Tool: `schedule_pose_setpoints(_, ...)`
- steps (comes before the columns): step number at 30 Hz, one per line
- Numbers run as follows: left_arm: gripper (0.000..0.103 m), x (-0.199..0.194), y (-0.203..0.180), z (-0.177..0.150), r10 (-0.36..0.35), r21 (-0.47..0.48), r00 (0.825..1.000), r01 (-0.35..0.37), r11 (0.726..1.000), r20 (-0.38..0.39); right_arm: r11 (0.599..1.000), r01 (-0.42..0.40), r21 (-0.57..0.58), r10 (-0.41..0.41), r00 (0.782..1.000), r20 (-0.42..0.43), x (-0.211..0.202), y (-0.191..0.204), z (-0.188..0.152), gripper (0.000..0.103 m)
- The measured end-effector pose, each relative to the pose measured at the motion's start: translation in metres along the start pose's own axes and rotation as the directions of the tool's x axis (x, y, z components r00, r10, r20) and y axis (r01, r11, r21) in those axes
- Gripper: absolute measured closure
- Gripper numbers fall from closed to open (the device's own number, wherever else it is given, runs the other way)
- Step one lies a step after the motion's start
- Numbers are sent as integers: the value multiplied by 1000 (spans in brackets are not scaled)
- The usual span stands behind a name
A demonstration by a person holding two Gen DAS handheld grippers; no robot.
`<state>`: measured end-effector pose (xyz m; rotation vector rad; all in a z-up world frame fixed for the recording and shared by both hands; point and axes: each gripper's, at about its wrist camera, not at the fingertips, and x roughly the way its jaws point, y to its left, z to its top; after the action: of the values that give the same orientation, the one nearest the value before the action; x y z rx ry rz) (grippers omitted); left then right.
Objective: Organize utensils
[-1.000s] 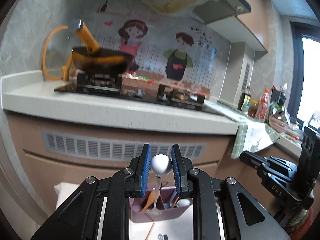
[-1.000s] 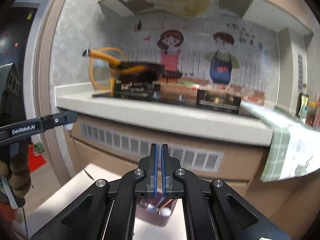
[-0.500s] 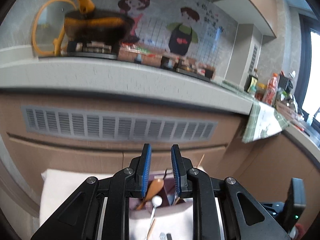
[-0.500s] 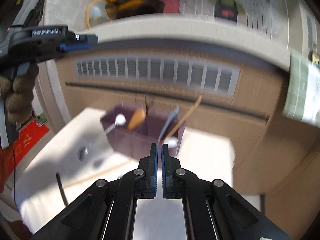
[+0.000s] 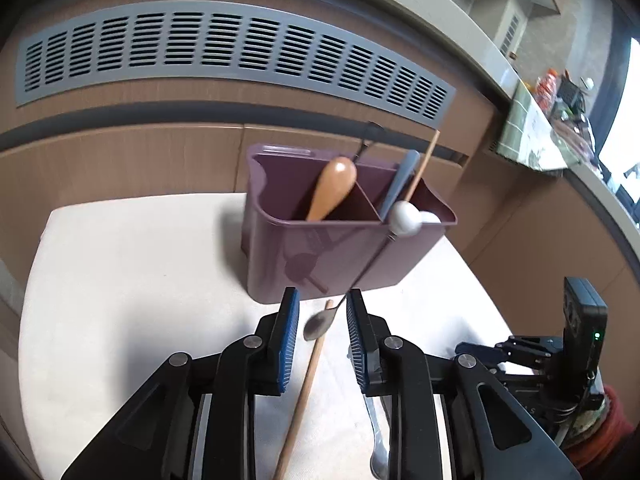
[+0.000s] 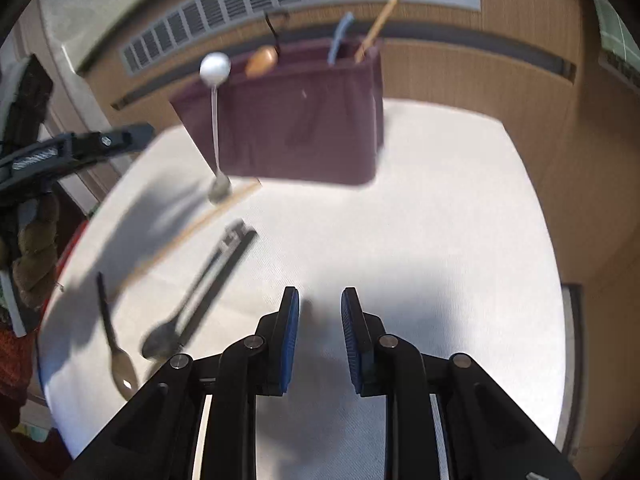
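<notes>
1. The white table (image 6: pixel 420 184) carries everything; the purple utensil caddy (image 5: pixel 332 256) stands at its far side by the cabinet front, already holding a wooden spoon (image 5: pixel 334 188), a blue-grey handle and a chopstick.
2. Loose utensils lie on the table to the left in the right wrist view: a wooden chopstick (image 6: pixel 192 232), a dark spoon (image 6: pixel 160 340), a small spoon (image 6: pixel 116 344) and a flat dark piece beside them, which blur makes hard to name.
3. A thin ball-topped spoon (image 5: pixel 362 268) leans against the caddy front, its ball (image 5: pixel 404 219) at the rim and its bowl down on the table.
4. The left gripper (image 5: pixel 322 320) is opening, its fingers (image 5: pixel 290 332) either side of that bowl and not pressing it.
5. The right gripper (image 6: pixel 320 320) is opening too, over bare table, holding nothing.
6. Judged step: picking up the next loose piece. Do it well by straddling one handle squarely, closing only when both pads flank it, and lifting clear of neighbours.
</notes>
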<state>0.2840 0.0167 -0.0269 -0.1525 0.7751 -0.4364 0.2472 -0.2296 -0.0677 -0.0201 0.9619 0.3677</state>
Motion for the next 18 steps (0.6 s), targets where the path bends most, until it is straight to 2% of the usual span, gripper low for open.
schedule_pose_setpoints(2, 72, 6, -6, -4, -11, 18, 1000, 12, 1000, -7, 1000, 9, 6, -9, 999, -35, 7, 1, -4, 82)
schedule_pose_setpoints(5, 69, 21, -11, -11, -54, 19, 998, 55, 998, -42, 1000, 9, 1, -9, 1000, -20, 5, 3, -8, 78)
schedule_pose_setpoints(10, 66, 39, -11, -31, -25, 35, 992, 29, 999, -121, 997, -64, 43, 64, 998, 0, 4, 5, -15, 50)
schedule_pose_setpoints(13, 65, 34, -10, -46, 0, 33, 991, 4, 999, -137, 999, -40, 24, 40, 999, -8, 5, 13, -14, 46)
schedule_pose_setpoints(15, 64, 26, -7, -56, 10, 12, 990, -9, 1000, -140, 998, -15, -58, 13, 999, -36, 9, 22, -11, 46)
schedule_pose_setpoints(17, 63, 14, -3, -68, 8, -12, 989, -10, 1000, -147, 994, 9, -109, -13, 999, -39, 11, 26, -5, 57)
schedule_pose_setpoints(18, 62, 9, -3, -73, 9, -15, 989, -11, 1000, -146, 995, 24, -97, -26, 999, -22, 10, 23, -2, 70)
